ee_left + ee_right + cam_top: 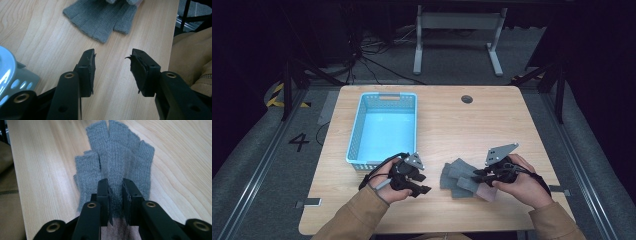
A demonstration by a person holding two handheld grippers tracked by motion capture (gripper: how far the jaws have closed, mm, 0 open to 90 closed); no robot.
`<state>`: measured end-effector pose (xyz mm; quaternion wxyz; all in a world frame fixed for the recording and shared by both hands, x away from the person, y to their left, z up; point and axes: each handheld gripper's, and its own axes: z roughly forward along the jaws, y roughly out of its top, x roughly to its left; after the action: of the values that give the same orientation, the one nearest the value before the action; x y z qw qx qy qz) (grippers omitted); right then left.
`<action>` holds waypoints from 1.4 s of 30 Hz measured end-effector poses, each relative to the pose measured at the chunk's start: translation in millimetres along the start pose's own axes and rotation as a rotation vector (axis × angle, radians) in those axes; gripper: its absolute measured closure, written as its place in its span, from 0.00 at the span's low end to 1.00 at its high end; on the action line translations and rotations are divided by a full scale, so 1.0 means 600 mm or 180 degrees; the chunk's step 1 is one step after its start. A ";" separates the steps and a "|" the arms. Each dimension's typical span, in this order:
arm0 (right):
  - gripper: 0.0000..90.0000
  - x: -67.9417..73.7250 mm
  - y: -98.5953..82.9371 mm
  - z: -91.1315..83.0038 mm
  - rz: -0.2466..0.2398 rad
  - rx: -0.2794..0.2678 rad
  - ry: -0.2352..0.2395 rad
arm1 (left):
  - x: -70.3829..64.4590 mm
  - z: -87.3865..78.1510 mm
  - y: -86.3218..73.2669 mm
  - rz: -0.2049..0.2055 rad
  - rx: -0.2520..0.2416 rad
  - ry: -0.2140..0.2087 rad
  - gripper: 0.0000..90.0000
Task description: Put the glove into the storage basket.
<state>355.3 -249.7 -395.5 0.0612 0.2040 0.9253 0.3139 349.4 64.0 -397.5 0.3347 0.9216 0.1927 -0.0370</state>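
Note:
A pair of grey fingerless knit gloves (461,179) lies stacked on the wooden table near its front edge, with a pinkish cuff (488,193) at the right end. My right gripper (477,176) sits low over them, its jaws pinched on a fold of the top grey glove (117,155) near the cuff; in the right gripper view my right gripper (116,195) has fabric between its pads. My left gripper (424,182) rests just left of the gloves, open. In the left gripper view my left gripper (112,71) holds nothing, and the gloves (100,17) lie ahead of it.
A light blue plastic basket (353,145) with nothing in it stands at the table's left, its near corner (7,67) right beside my left gripper. A cable hole (467,99) lies at the far middle. Tan sleeves (192,60) come in from the front edge.

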 end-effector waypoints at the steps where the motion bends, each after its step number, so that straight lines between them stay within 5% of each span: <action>1: 0.86 0.001 0.001 0.003 -0.0032 0.0005 0.0008 | 0.000 0.002 -0.001 -0.0006 -0.0024 0.0009 0.63; 14: 0.85 0.006 -0.001 0.031 -0.0155 0.0152 0.0058 | 0.001 0.027 -0.002 -0.0037 0.0071 -0.0034 0.70; 19: 0.72 0.006 -0.004 0.017 -0.0054 -0.0051 -0.0001 | 0.001 0.029 -0.001 -0.0029 0.0066 -0.0014 0.71; 23: 0.72 0.001 -0.013 -0.008 0.0024 -0.0130 -0.0110 | -0.001 0.035 0.000 -0.0028 0.0049 -0.0019 0.71; 33: 0.75 -0.013 -0.073 -0.059 0.0417 -0.0016 -0.0299 | 0.001 0.056 0.012 -0.0006 0.0074 -0.0061 0.72; 42: 0.74 -0.021 -0.111 -0.063 0.0511 0.0267 -0.0370 | 0.005 0.081 0.015 -0.0034 0.0112 -0.0078 0.76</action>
<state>335.0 -323.8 -406.3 0.0808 0.2977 0.9132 0.2664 358.7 28.0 -429.9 0.3206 0.9258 0.1928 -0.0535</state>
